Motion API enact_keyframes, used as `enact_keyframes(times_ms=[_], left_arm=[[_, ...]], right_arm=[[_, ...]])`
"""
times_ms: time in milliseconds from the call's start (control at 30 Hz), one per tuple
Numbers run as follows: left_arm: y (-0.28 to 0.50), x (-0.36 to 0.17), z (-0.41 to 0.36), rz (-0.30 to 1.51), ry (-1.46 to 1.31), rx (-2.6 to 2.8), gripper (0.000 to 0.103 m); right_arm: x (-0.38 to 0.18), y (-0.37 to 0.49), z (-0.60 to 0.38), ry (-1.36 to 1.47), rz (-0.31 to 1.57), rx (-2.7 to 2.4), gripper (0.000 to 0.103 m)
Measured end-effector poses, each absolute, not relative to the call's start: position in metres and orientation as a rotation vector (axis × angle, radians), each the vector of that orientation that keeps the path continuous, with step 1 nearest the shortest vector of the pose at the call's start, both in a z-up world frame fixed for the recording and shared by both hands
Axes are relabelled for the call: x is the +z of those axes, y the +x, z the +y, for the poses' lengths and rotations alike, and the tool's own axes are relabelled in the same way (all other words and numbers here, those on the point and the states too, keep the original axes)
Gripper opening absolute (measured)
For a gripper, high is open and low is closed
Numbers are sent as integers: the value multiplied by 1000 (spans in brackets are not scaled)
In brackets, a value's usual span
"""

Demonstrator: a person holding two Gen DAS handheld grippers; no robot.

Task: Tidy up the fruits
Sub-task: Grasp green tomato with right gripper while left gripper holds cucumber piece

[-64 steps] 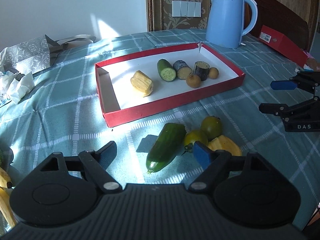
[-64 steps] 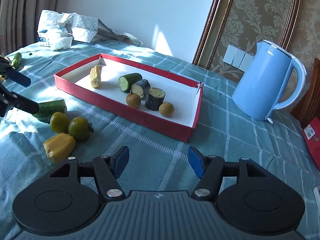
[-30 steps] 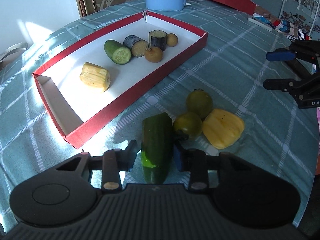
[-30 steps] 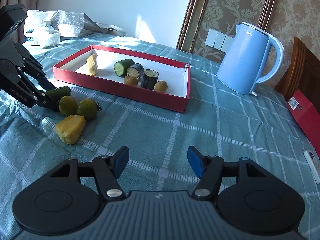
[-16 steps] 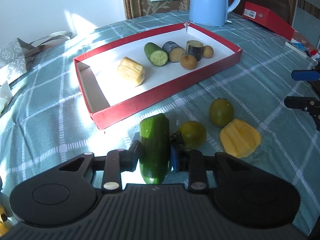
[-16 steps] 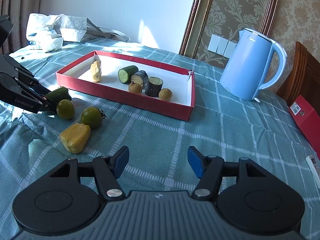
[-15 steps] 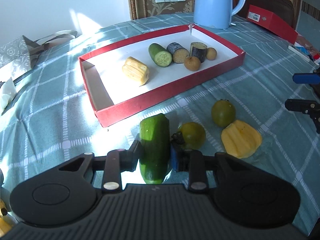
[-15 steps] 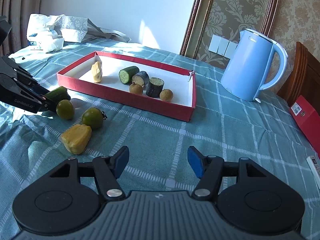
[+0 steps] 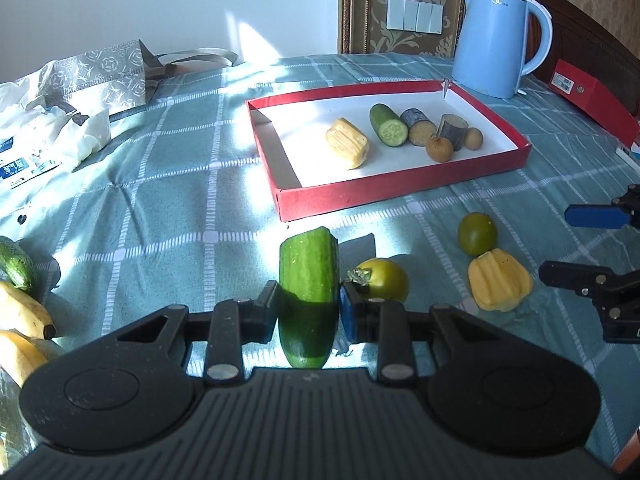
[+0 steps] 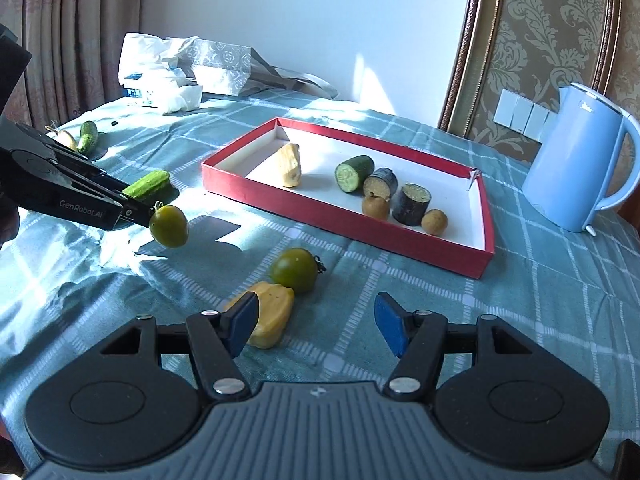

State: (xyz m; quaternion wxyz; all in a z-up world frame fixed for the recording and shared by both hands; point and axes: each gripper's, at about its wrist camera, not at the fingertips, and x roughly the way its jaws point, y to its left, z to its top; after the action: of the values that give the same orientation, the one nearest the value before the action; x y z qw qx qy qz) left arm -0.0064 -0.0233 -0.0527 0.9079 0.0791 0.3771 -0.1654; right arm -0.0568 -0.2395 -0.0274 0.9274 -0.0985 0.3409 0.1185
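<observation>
My left gripper (image 9: 308,308) is shut on a green cucumber half (image 9: 310,280), held above the teal cloth in front of the red tray (image 9: 400,196). A green tomato (image 9: 384,280) touches its right finger by the stem; in the right wrist view this tomato (image 10: 168,220) seems to hang at the left gripper (image 10: 136,204) tip. A second green tomato (image 10: 296,270) and a yellow fruit piece (image 10: 272,312) lie on the cloth. My right gripper (image 10: 316,320) is open just above them, its left finger over the yellow piece. The tray holds several cut pieces and small brown fruits.
A blue kettle (image 9: 496,36) stands behind the tray, with a red box (image 9: 592,92) to its right. Bags and tissue packs (image 9: 80,80) fill the back left. Bananas (image 9: 20,316) and a small cucumber (image 9: 14,264) lie at the left edge.
The left gripper has lifted the cucumber half off the cloth and rolled, and one green tomato has come along at its finger. The right gripper has moved in over the yellow piece.
</observation>
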Motion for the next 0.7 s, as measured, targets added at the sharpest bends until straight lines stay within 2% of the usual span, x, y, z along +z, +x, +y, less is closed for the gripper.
enact_keyframes(times_ms=[367, 700], left_arm=[[-15, -63, -11, 802, 157, -298, 28], [-20, -65, -5, 813, 146, -316, 28]], right_arm=[[-46, -39, -213, -187, 746, 270, 57], [-35, -53, -176, -383, 633, 375, 57]])
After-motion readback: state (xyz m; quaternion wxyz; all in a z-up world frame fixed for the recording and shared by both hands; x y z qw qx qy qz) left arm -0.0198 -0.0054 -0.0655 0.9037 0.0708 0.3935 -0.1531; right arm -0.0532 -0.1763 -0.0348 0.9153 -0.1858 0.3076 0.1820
